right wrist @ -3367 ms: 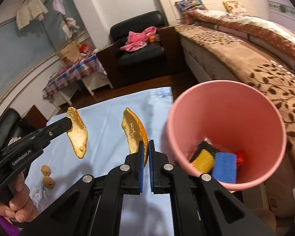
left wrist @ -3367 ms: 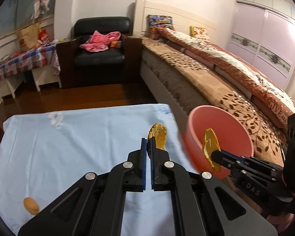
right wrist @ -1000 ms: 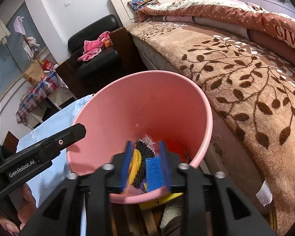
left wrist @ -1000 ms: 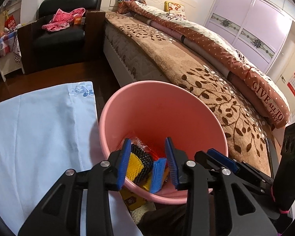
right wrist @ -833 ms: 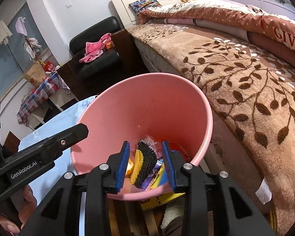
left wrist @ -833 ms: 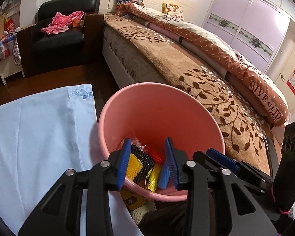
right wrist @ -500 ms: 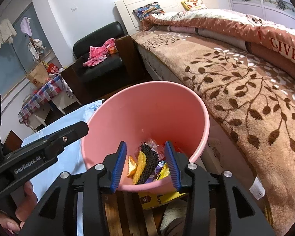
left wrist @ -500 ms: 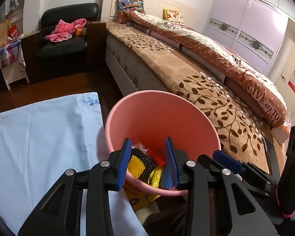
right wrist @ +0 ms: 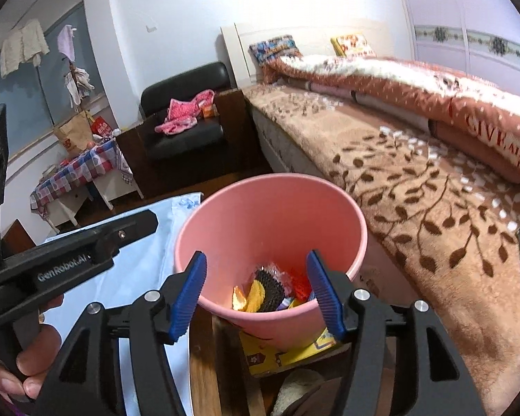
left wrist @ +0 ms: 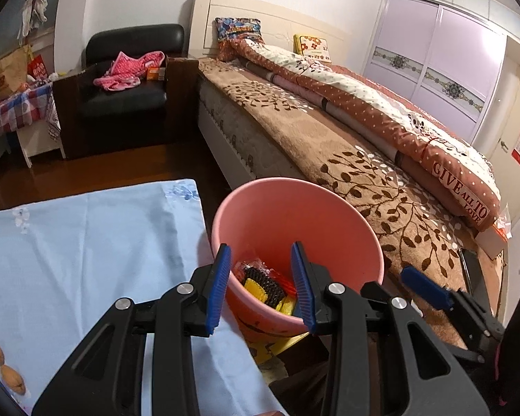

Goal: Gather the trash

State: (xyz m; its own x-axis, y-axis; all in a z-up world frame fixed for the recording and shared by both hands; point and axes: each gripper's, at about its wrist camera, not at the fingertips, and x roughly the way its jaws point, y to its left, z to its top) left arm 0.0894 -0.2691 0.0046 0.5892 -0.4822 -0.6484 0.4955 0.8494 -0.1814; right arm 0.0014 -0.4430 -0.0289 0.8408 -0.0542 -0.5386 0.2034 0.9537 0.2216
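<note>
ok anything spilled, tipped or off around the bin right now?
Nothing spilled. The pink bin stands upright with the trash inside it, peel included. Both grippers, left and right, are empty, the right's jaws opening. Only leftovers: two small brown bits on the blue cloth.

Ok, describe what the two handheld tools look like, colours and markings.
Both are black plastic, with angular cut-out linkage arms joined by silver round pivot bolts. Each finger ends in a ribbed blue pad: left tool, right tool. The right wrist view shows white "GenRobot.AI" lettering on the left tool's side. No cables or sleeves are clearly visible.
</note>
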